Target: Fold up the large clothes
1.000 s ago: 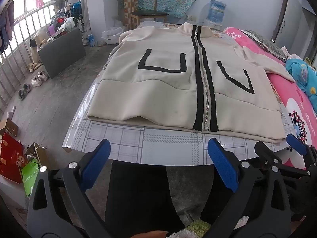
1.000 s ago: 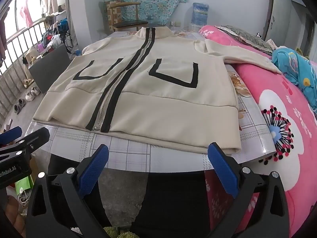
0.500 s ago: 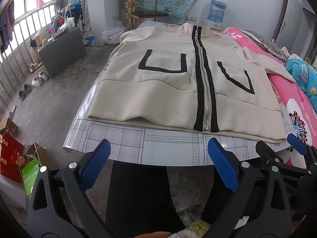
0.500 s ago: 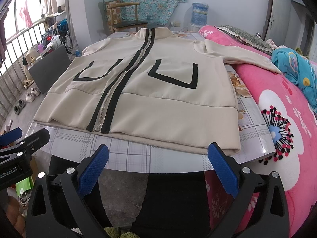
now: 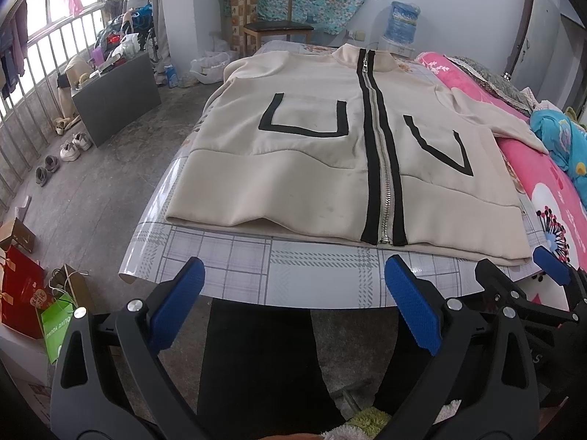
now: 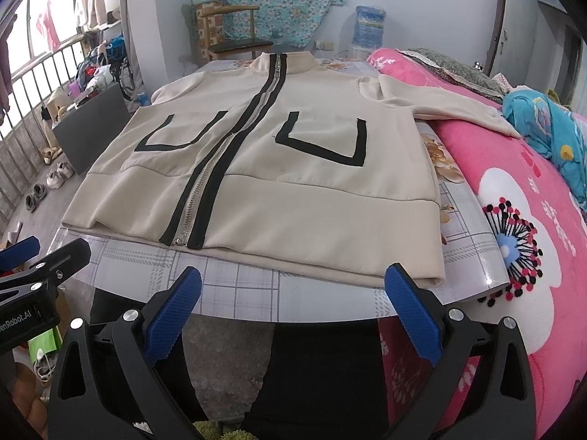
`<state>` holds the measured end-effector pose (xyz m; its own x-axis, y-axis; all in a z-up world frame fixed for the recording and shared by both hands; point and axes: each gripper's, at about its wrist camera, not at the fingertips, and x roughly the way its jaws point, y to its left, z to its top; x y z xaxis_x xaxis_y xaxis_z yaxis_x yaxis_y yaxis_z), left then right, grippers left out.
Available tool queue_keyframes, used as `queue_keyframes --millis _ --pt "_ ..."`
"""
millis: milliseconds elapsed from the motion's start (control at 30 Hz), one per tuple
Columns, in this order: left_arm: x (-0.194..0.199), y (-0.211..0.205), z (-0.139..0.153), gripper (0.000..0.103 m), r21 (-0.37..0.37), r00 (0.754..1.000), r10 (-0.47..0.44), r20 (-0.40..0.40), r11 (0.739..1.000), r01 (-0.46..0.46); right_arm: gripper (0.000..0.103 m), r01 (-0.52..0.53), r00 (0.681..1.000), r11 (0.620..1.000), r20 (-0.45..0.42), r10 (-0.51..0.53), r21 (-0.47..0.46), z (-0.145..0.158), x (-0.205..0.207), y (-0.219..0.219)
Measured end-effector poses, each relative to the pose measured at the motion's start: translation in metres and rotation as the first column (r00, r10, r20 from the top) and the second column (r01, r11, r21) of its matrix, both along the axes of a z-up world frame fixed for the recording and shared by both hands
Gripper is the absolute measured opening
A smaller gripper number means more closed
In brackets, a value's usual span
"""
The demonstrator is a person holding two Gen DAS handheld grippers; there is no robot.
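A beige zip jacket (image 5: 312, 168) (image 6: 293, 183) with black stripes lies flat and face up on the checked table (image 5: 293, 275) (image 6: 256, 286), hem toward me, collar at the far end. One sleeve stretches right onto the pink blanket (image 6: 532, 201). My left gripper (image 5: 293, 297) hovers open just off the table's near edge, in front of the hem's left half. Off the same near edge, my right gripper (image 6: 293, 300) is open in front of the hem's right half. Neither touches the jacket. The right gripper (image 5: 550, 278) shows at the right edge of the left wrist view.
A bed with the pink blanket (image 5: 550, 190) and a blue quilt (image 6: 543, 124) adjoins the table's right side. A wooden chair (image 5: 275, 29) and a water bottle (image 5: 403, 22) stand behind. A person's dark trousers (image 5: 264, 359) are below the table edge. Bags (image 5: 36, 293), shoes and a dark box (image 5: 113, 95) are on the floor at left.
Almost nothing: both grippers stay open off the near edge, drifting very slightly. The jacket has not moved.
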<state>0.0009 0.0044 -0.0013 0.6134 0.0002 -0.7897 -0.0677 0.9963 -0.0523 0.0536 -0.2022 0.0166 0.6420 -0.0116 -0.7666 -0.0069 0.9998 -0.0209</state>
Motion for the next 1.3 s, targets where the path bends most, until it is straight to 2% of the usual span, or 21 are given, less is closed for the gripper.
queue_keyframes --millis 1000,1300 --pt "-0.003 0.004 0.007 0.095 0.004 1.0 0.001 0.004 1.0 -0.001 0.098 0.0 1.0 1.0 0.002 0.0 -0.002 0.0 0.0 0.001" --pt "0.004 0.015 0.002 0.095 0.032 1.0 0.019 -0.021 0.999 -0.019 0.098 0.0 1.0 1.0 -0.01 0.0 0.009 -0.004 0.003 0.0"
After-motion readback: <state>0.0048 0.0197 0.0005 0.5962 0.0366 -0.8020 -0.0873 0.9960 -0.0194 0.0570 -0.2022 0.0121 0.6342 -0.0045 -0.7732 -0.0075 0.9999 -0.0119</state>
